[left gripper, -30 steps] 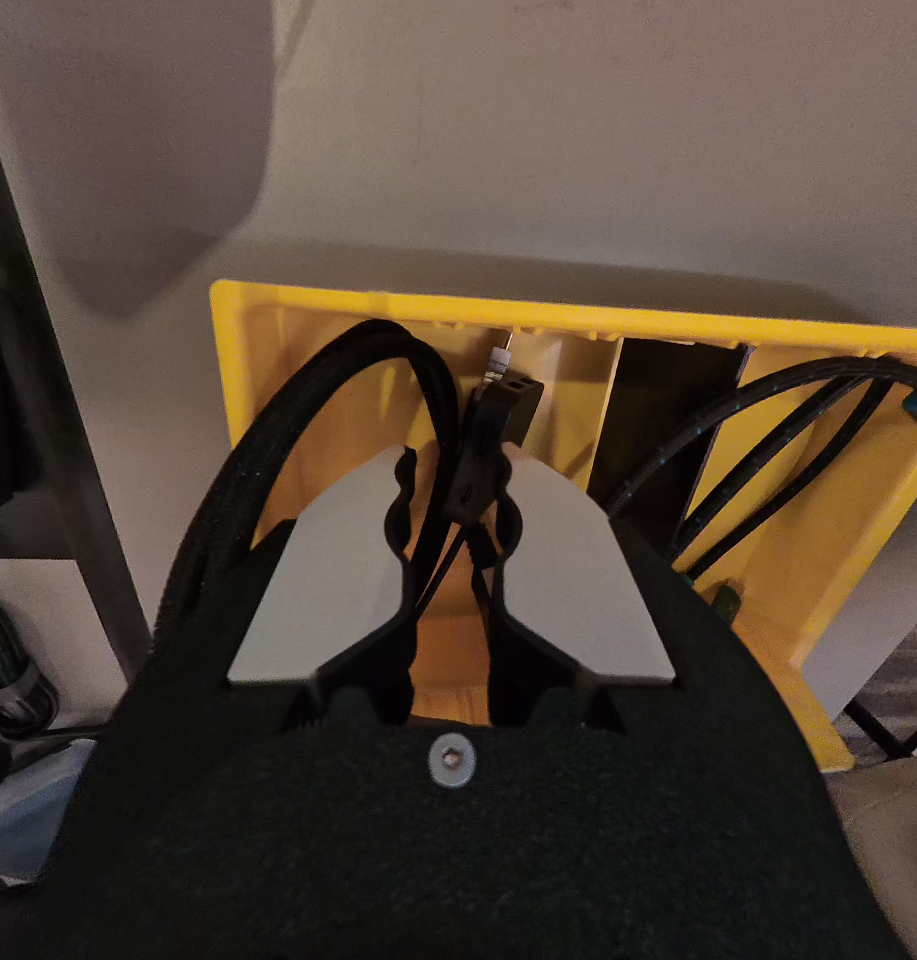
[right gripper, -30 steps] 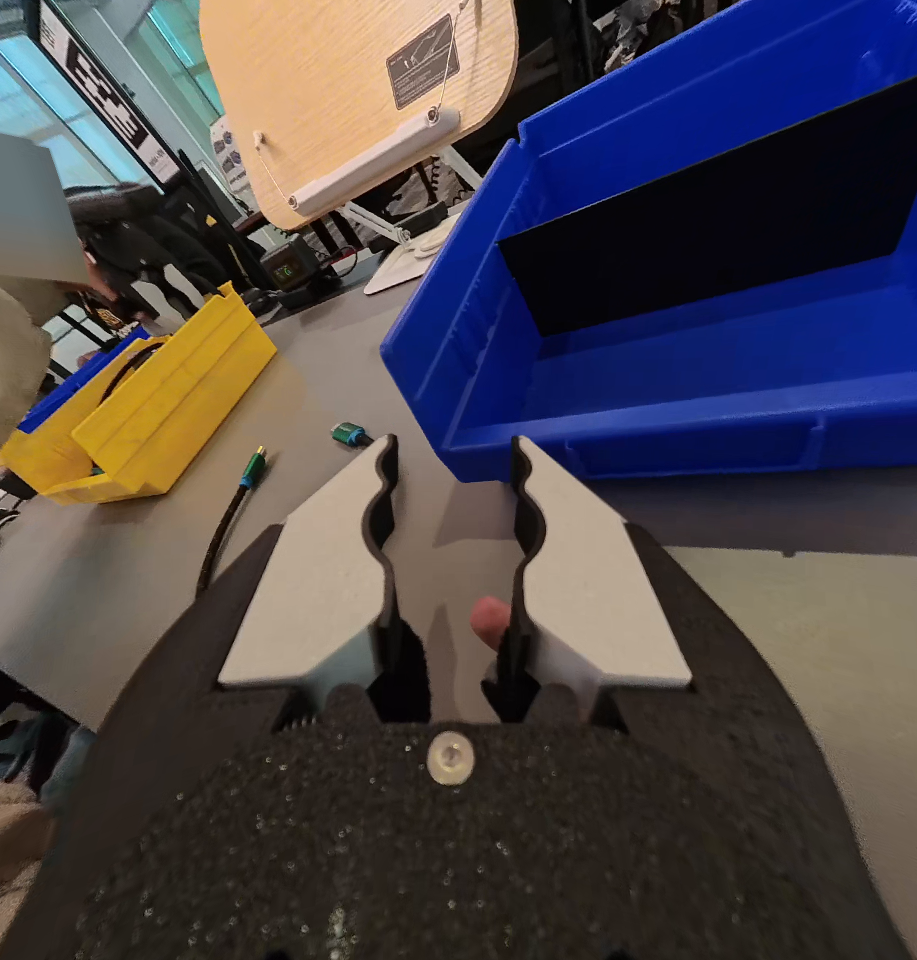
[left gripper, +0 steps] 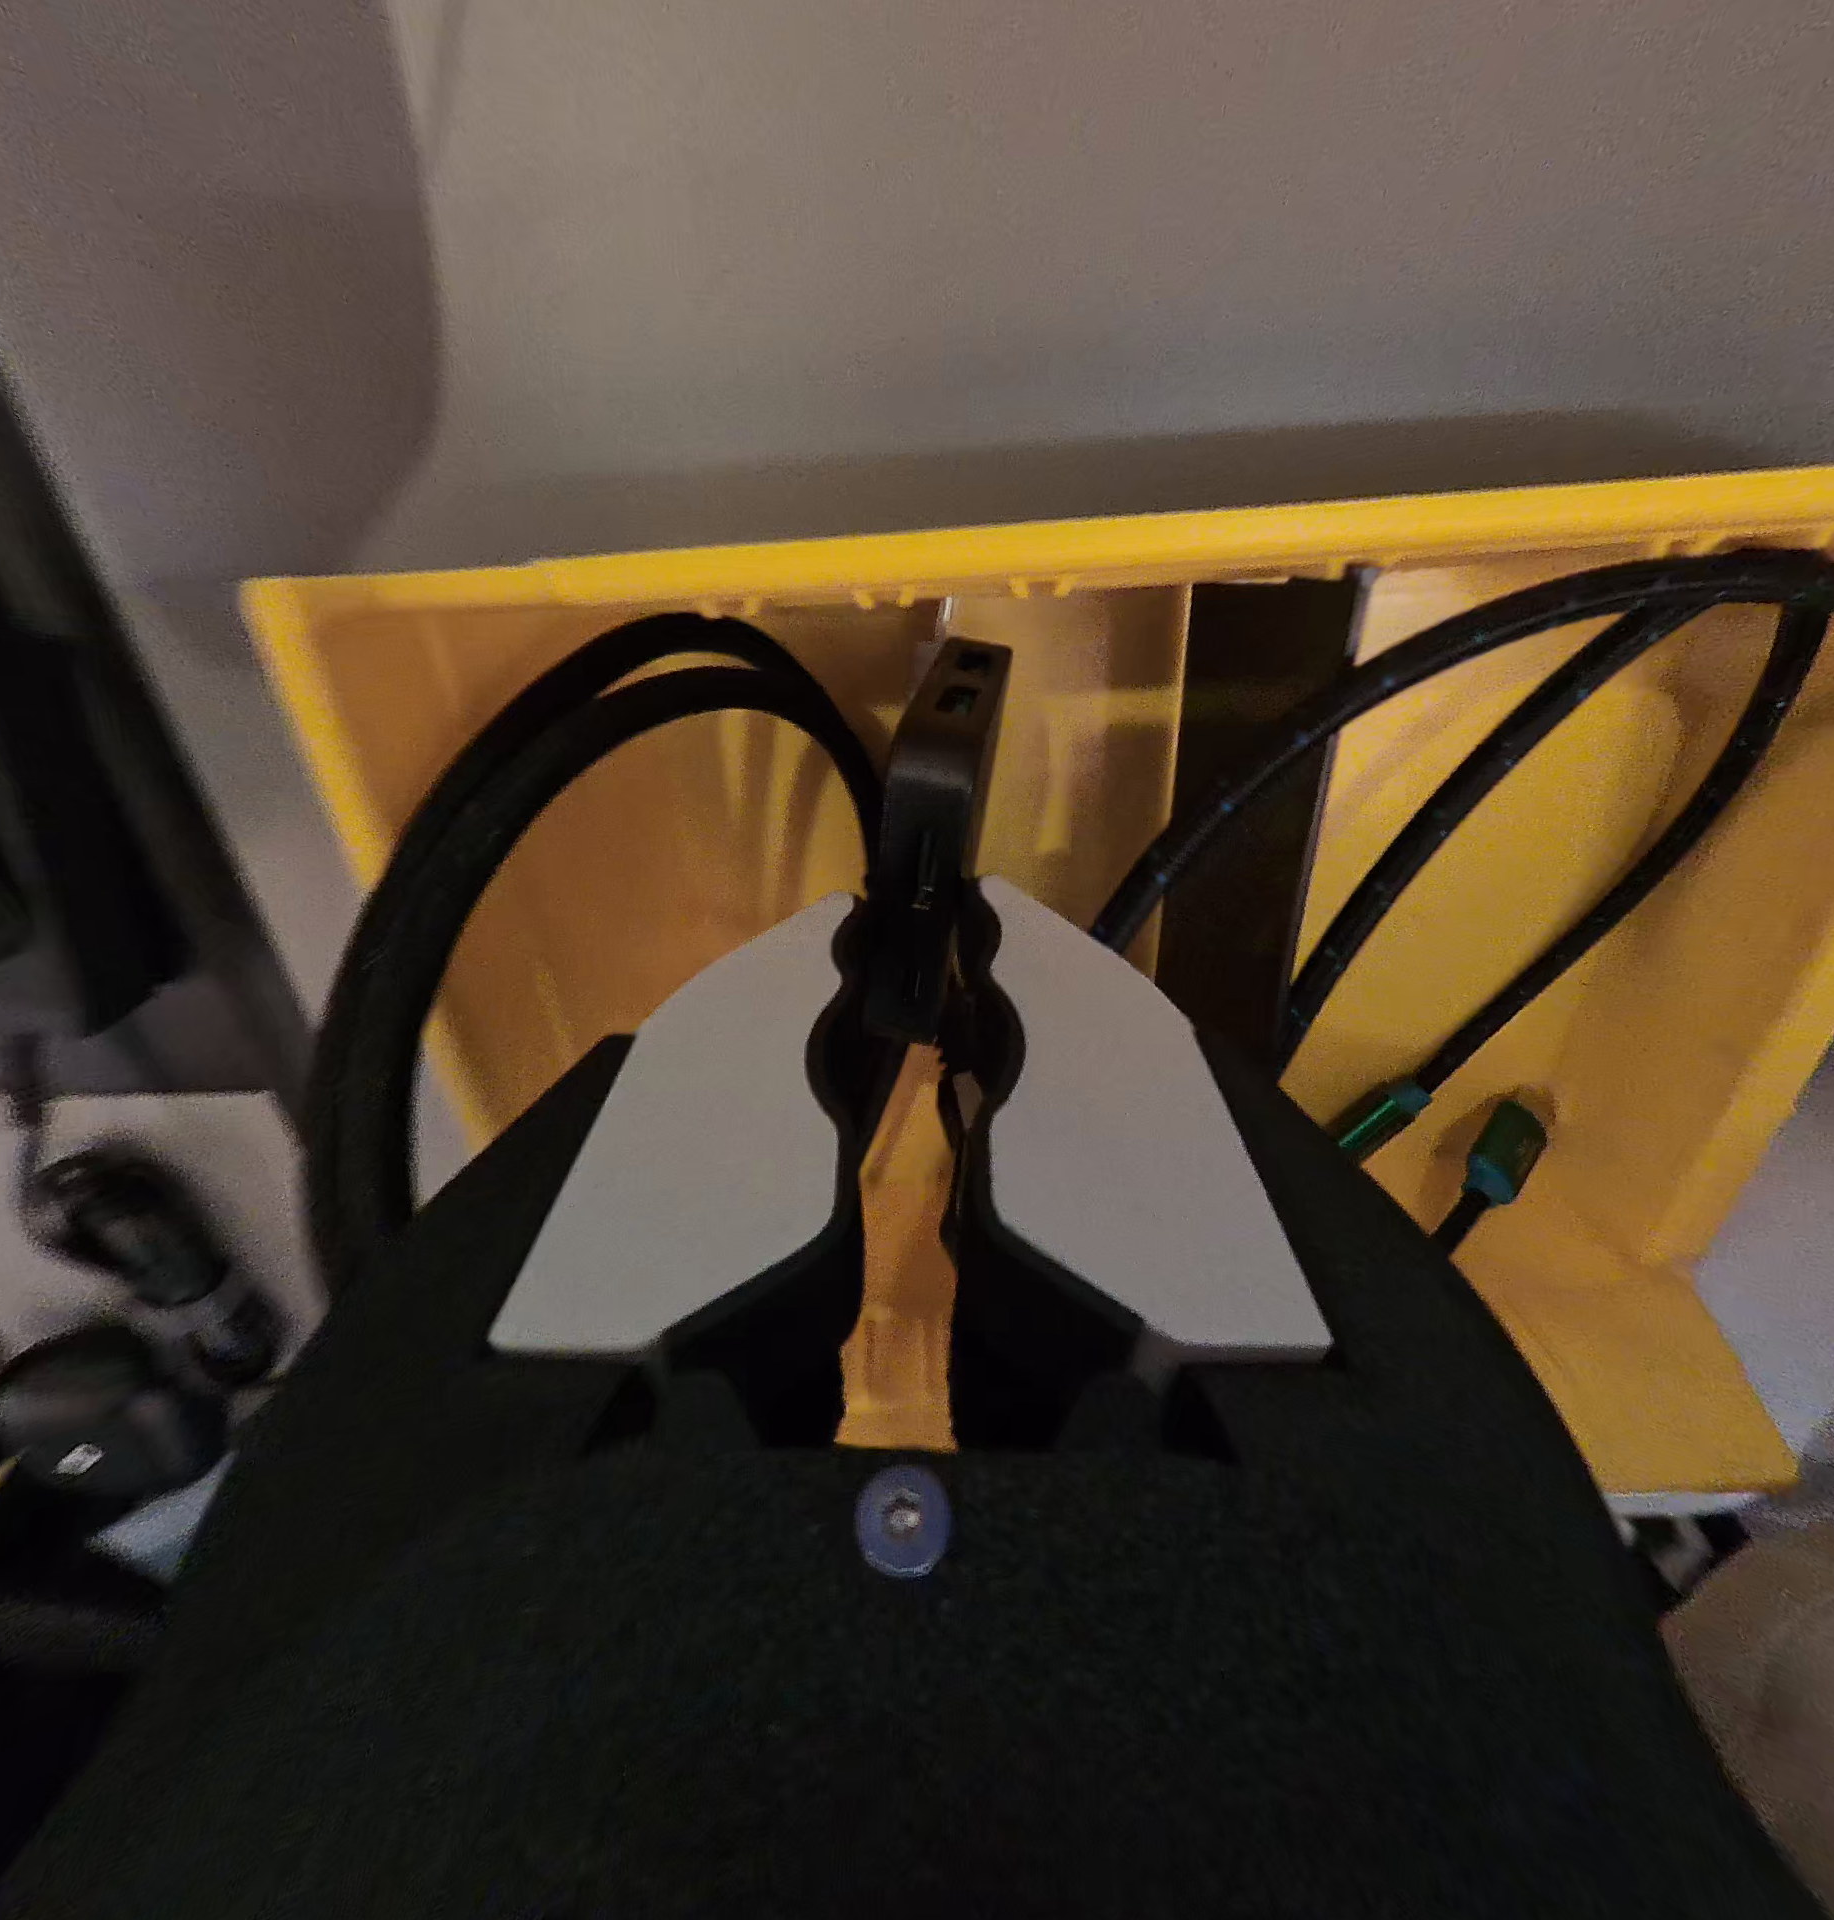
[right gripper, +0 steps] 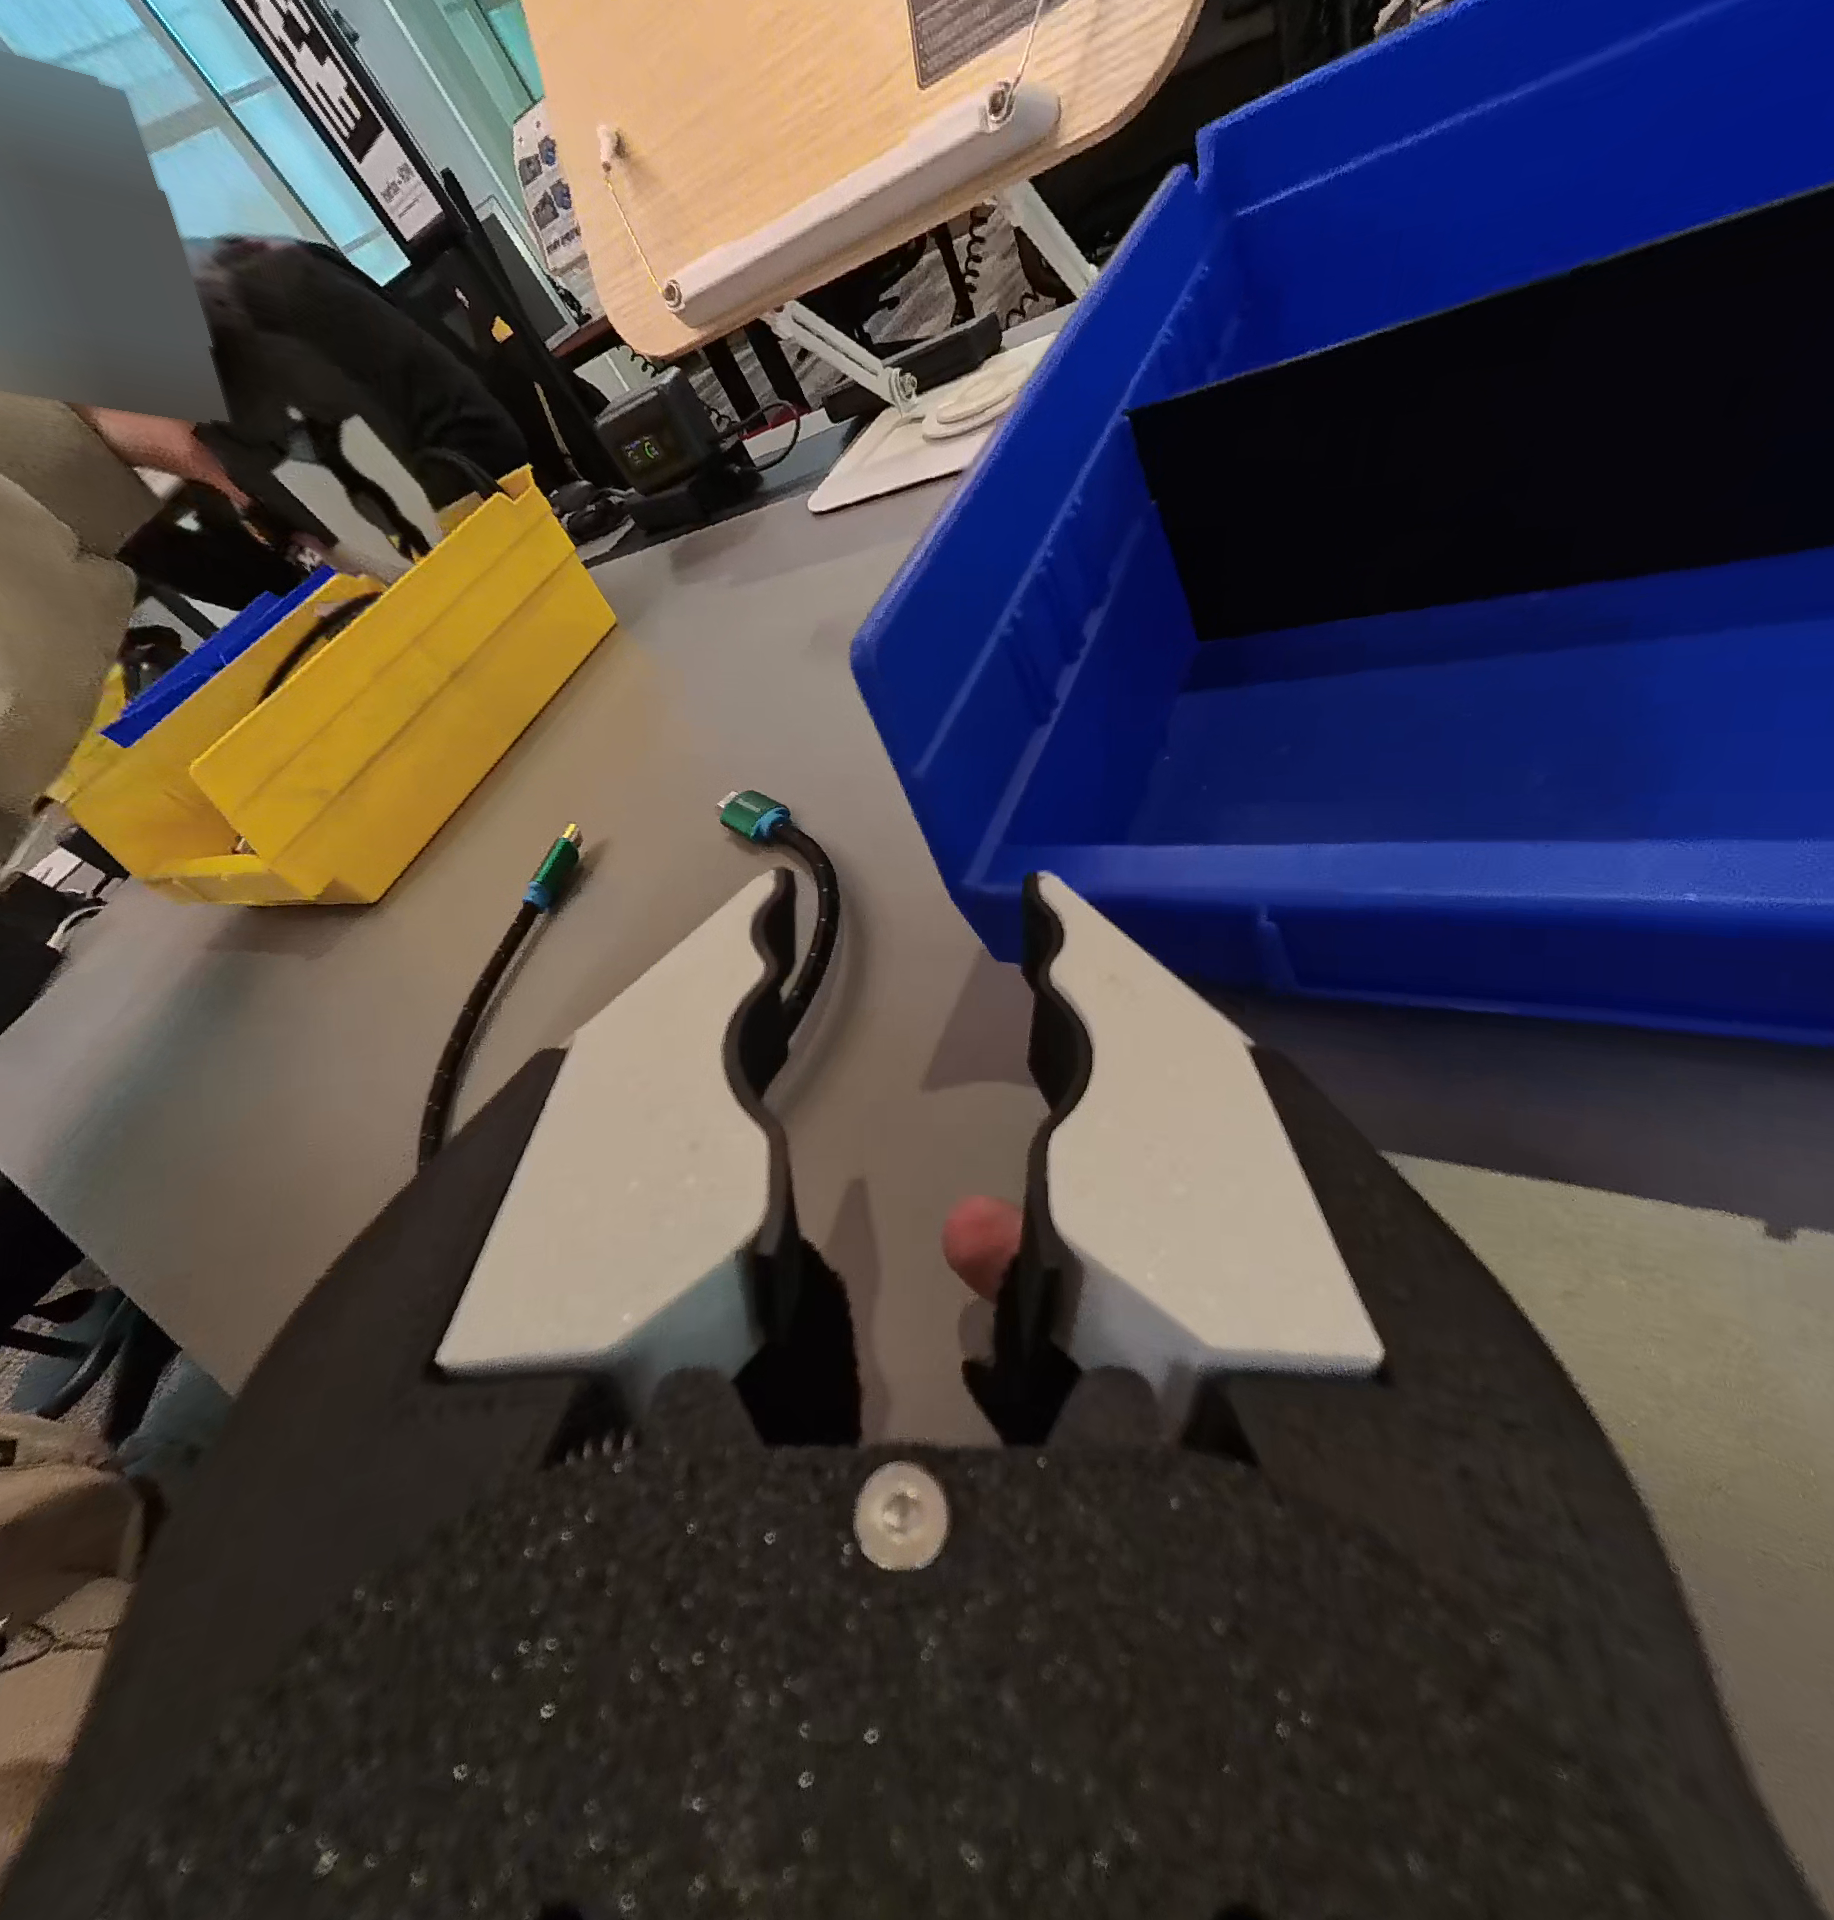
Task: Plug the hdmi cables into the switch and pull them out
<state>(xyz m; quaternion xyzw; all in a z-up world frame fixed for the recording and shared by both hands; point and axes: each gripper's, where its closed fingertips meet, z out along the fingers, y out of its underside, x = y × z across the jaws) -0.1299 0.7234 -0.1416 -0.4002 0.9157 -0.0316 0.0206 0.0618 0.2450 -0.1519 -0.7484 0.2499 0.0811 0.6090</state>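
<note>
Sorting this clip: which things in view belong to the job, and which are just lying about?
Job: switch clamped in left gripper; open right gripper; green-tipped cables on table; cables in yellow bin.

Lying about: blue bin; wooden board.

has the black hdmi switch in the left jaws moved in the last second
Yes. The flat black hdmi switch, clamped in the left gripper, has turned from tilted to nearly upright against the yellow plastic bin behind it.

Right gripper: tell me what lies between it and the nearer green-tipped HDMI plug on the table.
Nothing visible. The right gripper is open, and only bare grey table lies between its fingertips and the HDMI plug; that plug's cable curves back beside the left finger.
</note>
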